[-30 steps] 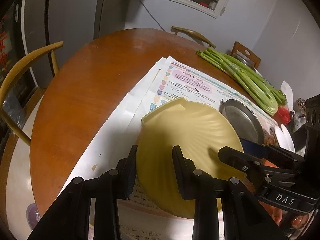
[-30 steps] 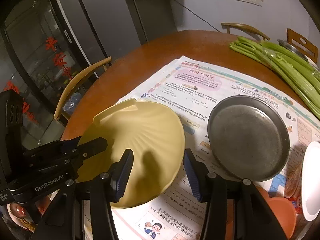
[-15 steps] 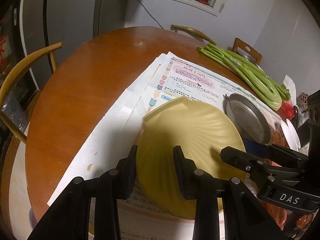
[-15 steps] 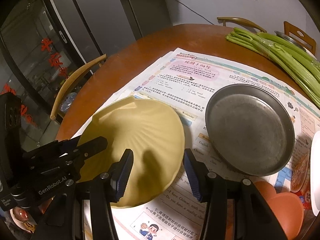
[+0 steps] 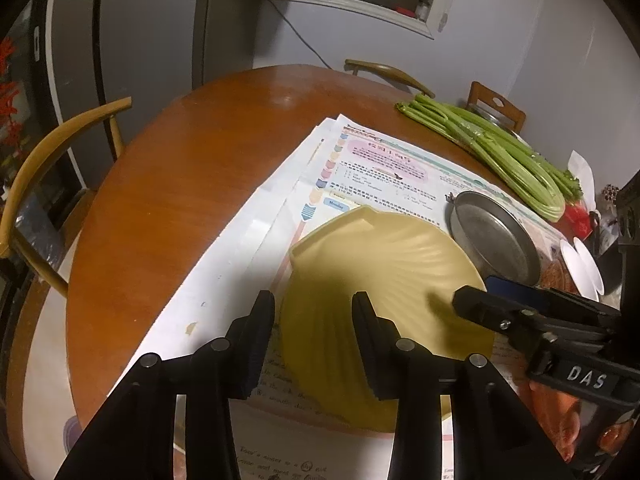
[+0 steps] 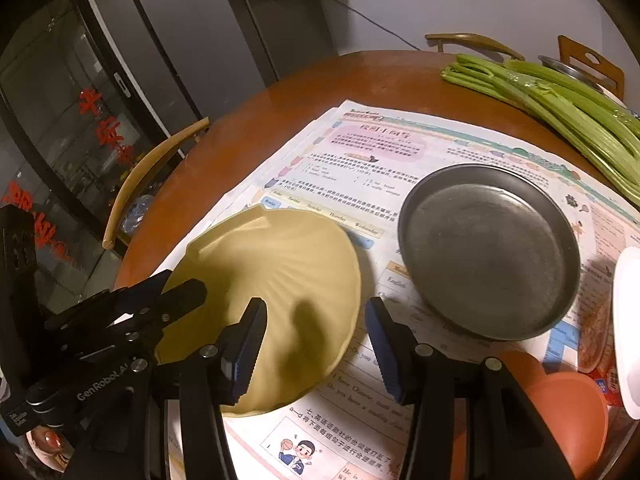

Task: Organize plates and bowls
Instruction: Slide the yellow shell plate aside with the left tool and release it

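Left-wrist view: left gripper [image 5: 314, 336] has its fingers spread wide astride the near rim of the pale yellow shell-ribbed plastic plate [image 5: 384, 280], which lies on printed paper sheets [image 5: 248, 248] on the round wooden bench [image 5: 168, 184]; seat the rim deep between them before clamping. Right-wrist view: right gripper [image 6: 316, 344] likewise gapes, gripping nothing, over the plate's right edge; the grey round metal plate [image 6: 488, 252] sits just beside, probably the stacking target.

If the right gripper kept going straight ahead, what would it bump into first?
Probably the yellow shell-shaped plate: the right gripper is open with the plate's right rim between its fingers. The metal plate lies off to the right. Depth is uncertain.
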